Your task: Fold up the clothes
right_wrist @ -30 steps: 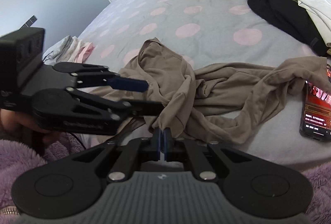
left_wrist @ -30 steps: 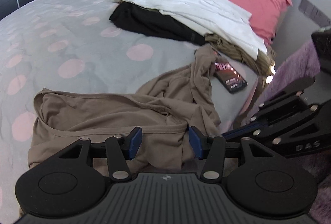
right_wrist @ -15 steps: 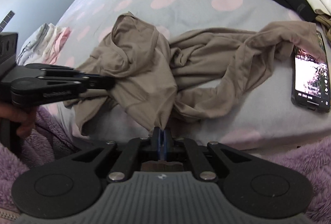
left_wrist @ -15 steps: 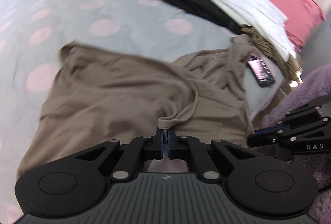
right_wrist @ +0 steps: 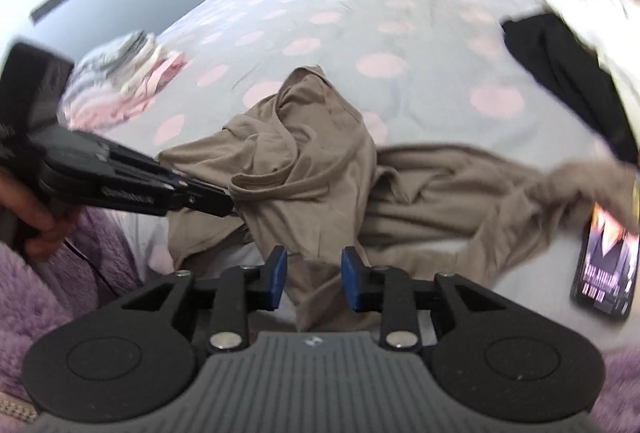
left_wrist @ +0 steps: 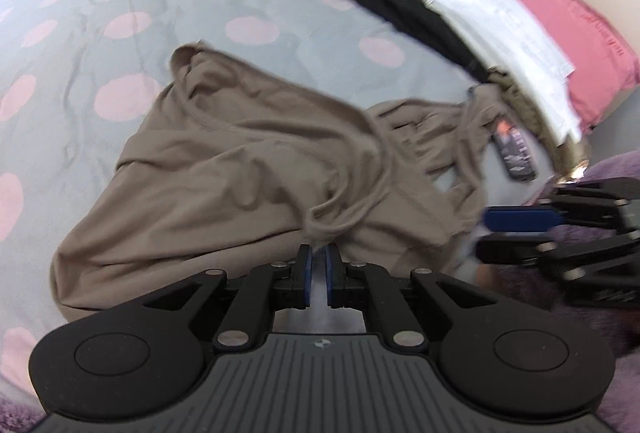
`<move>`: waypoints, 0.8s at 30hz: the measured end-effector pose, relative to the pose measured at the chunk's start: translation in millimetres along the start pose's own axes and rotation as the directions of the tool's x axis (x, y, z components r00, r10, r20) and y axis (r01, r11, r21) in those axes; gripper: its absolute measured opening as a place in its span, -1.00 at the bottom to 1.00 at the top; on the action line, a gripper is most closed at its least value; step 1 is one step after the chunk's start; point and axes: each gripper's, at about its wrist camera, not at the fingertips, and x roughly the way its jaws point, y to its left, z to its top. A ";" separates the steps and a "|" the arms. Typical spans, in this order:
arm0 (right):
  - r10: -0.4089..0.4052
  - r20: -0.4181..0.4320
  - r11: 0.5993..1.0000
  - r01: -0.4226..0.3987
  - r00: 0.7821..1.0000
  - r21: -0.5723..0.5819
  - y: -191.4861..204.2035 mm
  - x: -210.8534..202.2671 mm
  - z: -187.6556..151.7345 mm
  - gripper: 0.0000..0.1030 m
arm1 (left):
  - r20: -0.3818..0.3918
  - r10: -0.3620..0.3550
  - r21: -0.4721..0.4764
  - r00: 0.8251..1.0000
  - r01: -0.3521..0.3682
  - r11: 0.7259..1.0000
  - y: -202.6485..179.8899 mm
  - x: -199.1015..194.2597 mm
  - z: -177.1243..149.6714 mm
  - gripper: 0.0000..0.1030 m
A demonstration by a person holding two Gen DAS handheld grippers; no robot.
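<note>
A crumpled tan top [left_wrist: 248,169] lies on the near edge of the grey bed with pink dots [left_wrist: 132,13]. My left gripper [left_wrist: 319,265] is shut on a fold of the tan top's hem. In the right wrist view it [right_wrist: 228,203] pinches the cloth's left edge. My right gripper [right_wrist: 314,279] is open, its blue pads either side of a hanging part of the tan top [right_wrist: 328,169] without gripping it. It shows open at the right of the left wrist view [left_wrist: 516,233].
A phone [right_wrist: 606,265] lies on the bed right of the top, partly under a sleeve. A black garment [left_wrist: 404,13], white clothes [left_wrist: 480,5] and a pink pillow [left_wrist: 568,29] lie beyond. Folded clothes [right_wrist: 120,81] sit far left. A purple fleece [right_wrist: 60,293] fills the near side.
My left gripper closed on the hem and keeps hold of it. My right gripper, shut on the cloth half a second ago, has opened and let it go.
</note>
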 end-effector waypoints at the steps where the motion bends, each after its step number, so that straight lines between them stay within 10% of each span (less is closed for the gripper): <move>1: -0.019 -0.012 1.000 0.019 1.000 -0.023 3.1 4.7 1.2 -0.35 | 0.009 -0.021 -0.002 1.000 0.021 1.000 -2.8 -1.0 1.2 -0.93; 5: -0.063 -0.076 0.996 0.058 0.995 -0.064 6.8 24.8 1.6 -0.36 | 0.034 -0.081 -0.003 0.996 0.081 0.997 -15.1 -1.2 6.4 -0.85; 8: -0.062 -0.086 0.995 0.055 0.994 -0.084 6.9 27.3 0.3 -0.88 | 0.030 -0.111 -0.026 0.993 0.111 0.993 -20.0 3.9 9.1 -0.80; 17: 0.036 -0.054 0.986 -0.044 0.998 -0.162 24.8 14.0 -4.4 -0.88 | 0.007 -0.223 -0.138 0.975 0.222 0.965 -15.9 3.5 10.2 -0.28; 24: 0.082 -0.052 0.976 -0.091 0.995 -0.197 32.0 11.7 -3.8 -0.88 | -0.009 -0.259 -0.178 0.966 0.253 0.951 -16.4 6.8 8.2 -0.27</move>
